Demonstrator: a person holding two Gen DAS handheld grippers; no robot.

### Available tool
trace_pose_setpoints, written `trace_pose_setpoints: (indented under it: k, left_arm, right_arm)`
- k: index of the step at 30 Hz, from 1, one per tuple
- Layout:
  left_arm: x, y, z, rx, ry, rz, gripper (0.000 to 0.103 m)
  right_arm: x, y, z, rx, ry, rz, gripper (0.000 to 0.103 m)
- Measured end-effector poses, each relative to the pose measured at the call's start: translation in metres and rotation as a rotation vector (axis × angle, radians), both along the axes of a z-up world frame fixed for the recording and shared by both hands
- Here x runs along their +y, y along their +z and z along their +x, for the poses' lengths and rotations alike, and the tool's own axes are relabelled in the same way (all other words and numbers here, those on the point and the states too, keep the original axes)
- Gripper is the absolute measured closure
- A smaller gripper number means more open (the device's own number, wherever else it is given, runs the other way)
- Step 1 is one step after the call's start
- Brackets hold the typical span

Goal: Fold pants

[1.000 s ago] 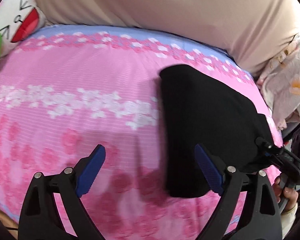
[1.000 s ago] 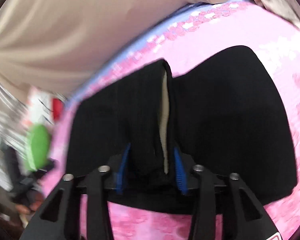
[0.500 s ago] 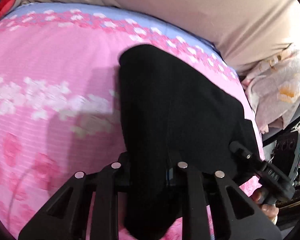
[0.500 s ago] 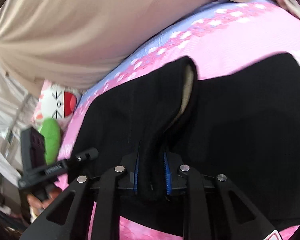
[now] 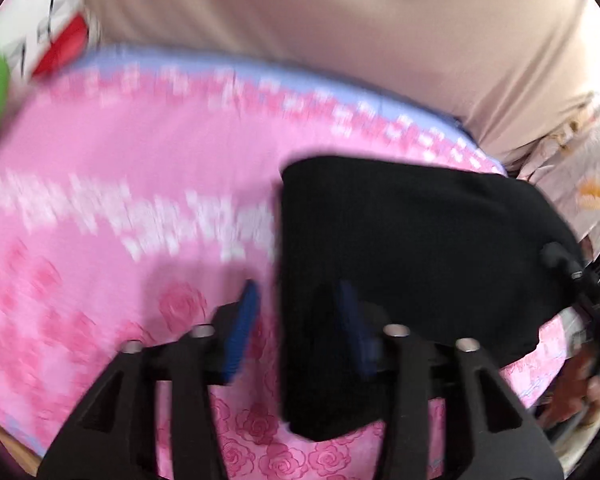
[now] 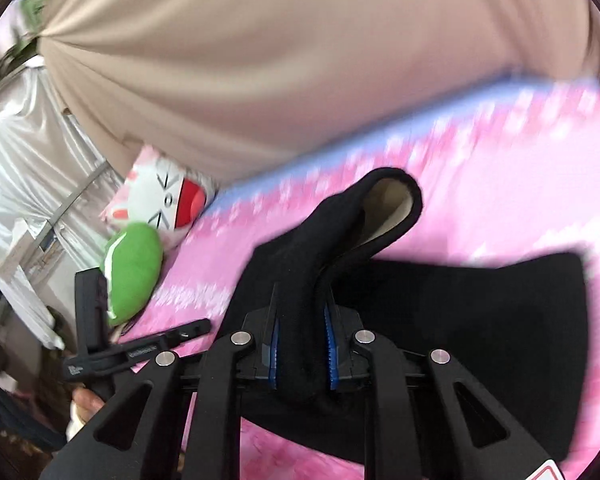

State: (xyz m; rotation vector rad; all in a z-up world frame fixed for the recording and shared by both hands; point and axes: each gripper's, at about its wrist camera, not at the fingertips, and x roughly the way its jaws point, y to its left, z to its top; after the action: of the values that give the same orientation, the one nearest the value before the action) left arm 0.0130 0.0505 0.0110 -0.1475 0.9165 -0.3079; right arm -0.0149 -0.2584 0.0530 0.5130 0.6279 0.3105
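Note:
The black pants (image 5: 412, 248) lie folded on the pink flowered bed sheet (image 5: 120, 200), right of centre in the left wrist view. My left gripper (image 5: 300, 328) is open, its blue pads astride the near left edge of the pants, holding nothing. In the right wrist view my right gripper (image 6: 302, 348) is shut on a raised fold of the black pants (image 6: 480, 312), whose cream lining (image 6: 388, 204) shows at the top. The right gripper's body also shows at the right edge of the left wrist view (image 5: 580, 280).
A beige curtain (image 6: 280, 60) hangs behind the bed. A white cat pillow (image 6: 164, 200) and a green plush (image 6: 134, 268) lie at the bed's far left. The left gripper's handle (image 6: 132, 352) shows lower left in the right wrist view. A floral cloth (image 5: 580, 176) lies right.
My left gripper has opened and let go of the pants' edge, which dropped flat. My right gripper stays shut on its fold and has lifted and swung; both views are blurred by motion.

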Motion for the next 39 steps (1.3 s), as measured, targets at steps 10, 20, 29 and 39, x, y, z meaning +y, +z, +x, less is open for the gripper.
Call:
trace_pose_setpoints:
  k: [10, 20, 29, 39]
  left_arm:
    - [-0.065, -0.016, 0.000, 0.034, -0.128, 0.020, 0.027]
    - [-0.071, -0.069, 0.024, 0.222, -0.139, -0.125, 0.035]
    - [-0.023, -0.017, 0.002, 0.131, -0.160, -0.191, 0.083]
    - [0.013, -0.004, -0.026, -0.054, 0.076, 0.130, 0.052]
  right_arm:
    - [-0.103, -0.074, -0.065, 0.228, -0.321, -0.011, 0.068]
    - [-0.108, -0.084, -0.027, 0.265, -0.282, -0.041, 0.031]
    - [-0.061, -0.056, -0.022, 0.153, -0.176, -0.007, 0.067]
    - [-0.020, -0.022, -0.032, 0.073, -0.256, -0.207, 0.100]
